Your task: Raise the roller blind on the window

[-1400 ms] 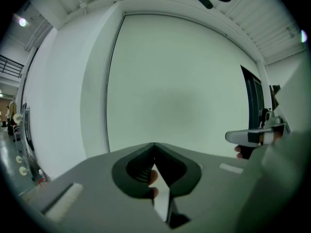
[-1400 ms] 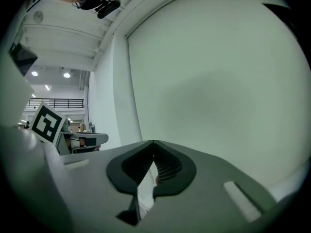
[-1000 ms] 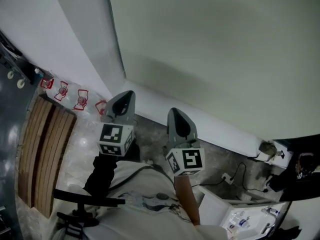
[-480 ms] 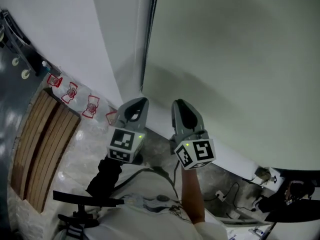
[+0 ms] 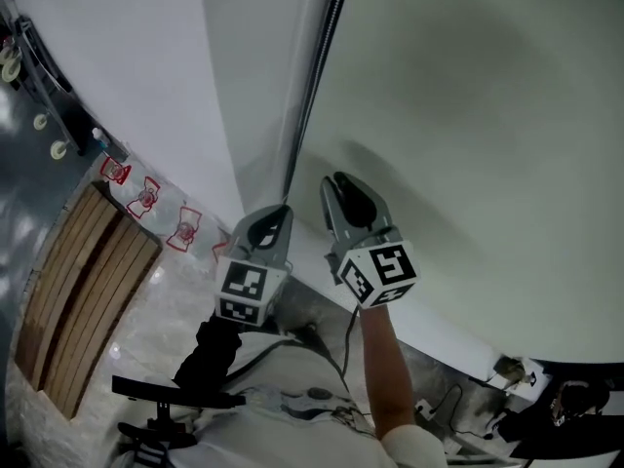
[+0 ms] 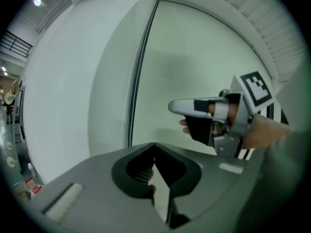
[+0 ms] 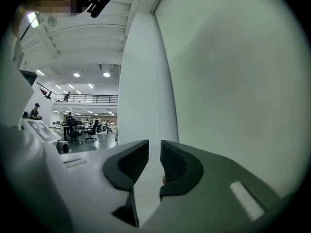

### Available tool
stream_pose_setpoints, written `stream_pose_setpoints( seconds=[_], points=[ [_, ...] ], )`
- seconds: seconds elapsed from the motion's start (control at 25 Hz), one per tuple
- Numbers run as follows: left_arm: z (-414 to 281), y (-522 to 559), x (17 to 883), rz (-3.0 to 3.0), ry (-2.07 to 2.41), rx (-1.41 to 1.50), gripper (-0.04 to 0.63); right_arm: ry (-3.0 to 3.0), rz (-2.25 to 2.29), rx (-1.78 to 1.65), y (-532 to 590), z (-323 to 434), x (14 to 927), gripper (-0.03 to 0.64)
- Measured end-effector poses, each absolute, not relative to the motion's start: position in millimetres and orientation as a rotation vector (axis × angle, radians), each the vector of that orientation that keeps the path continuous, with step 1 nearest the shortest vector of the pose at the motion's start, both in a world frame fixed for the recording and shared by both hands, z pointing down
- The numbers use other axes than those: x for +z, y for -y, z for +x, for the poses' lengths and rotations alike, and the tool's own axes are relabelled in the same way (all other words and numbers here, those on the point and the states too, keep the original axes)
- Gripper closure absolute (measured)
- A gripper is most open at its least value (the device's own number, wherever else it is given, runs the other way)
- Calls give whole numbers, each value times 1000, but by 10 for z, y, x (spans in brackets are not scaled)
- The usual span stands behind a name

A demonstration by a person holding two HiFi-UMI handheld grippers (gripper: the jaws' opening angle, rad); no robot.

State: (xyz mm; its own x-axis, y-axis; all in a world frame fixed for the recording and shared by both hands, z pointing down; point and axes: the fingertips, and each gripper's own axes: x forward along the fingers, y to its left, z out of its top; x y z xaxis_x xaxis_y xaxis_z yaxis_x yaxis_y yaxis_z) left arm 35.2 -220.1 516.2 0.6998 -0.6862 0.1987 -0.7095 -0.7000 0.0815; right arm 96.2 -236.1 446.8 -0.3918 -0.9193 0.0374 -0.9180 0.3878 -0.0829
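Pale wall and a lowered roller blind (image 5: 468, 96) fill the scene ahead. Right gripper (image 5: 341, 181) hovers in front of the blind's lower left. Its jaws stand a narrow slot apart after just opening, with nothing between them. Left gripper (image 5: 277, 211) sits just beside it, tips closed together and empty, close to the foot of the dark chain (image 5: 311, 105). The chain runs down the blind's left edge, against the white wall pier (image 5: 249, 86). It looks the place to take hold: thin, light, limp and probably slippery, so it wants a firm pinch and a straight downward pull. The blind's fabric seems soft and is best left alone. Down to the left, a slatted bench (image 5: 83, 291) and red-labelled bottles (image 5: 146, 195) lie well apart, and nothing blocks the chain.
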Motion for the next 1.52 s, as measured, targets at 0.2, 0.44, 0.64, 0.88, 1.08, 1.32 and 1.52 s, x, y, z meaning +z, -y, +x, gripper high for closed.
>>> stream_pose_setpoints(
  seconds=[0.2, 0.44, 0.64, 0.88, 1.08, 1.32, 1.52],
  points=[
    [409, 2339, 5132, 2737, 1177, 216, 584, -2747, -1529, 8, 3021, 860, 3920, 531],
    [381, 2402, 5086, 2723, 1199, 233, 557, -2842, -1402, 154, 3553, 637, 3244, 518],
    [341, 2430, 5113, 2703, 1243, 237, 548, -2839, -1328, 162, 3763, 571, 2951, 506],
    [357, 2411, 5082, 2699, 1262, 239, 557, -2832, -1268, 183, 3888, 571, 2630, 505],
    [365, 2403, 5108, 2710, 1244, 243, 597, -2836, -1228, 207, 3914, 550, 2520, 506],
    [389, 2401, 5125, 2716, 1250, 256, 597, -2843, -1150, 176, 3889, 571, 2470, 609],
    [360, 2539, 4967, 2728, 1301, 240, 569, -2902, -1093, 227, 3714, 514, 2448, 611]
  ],
)
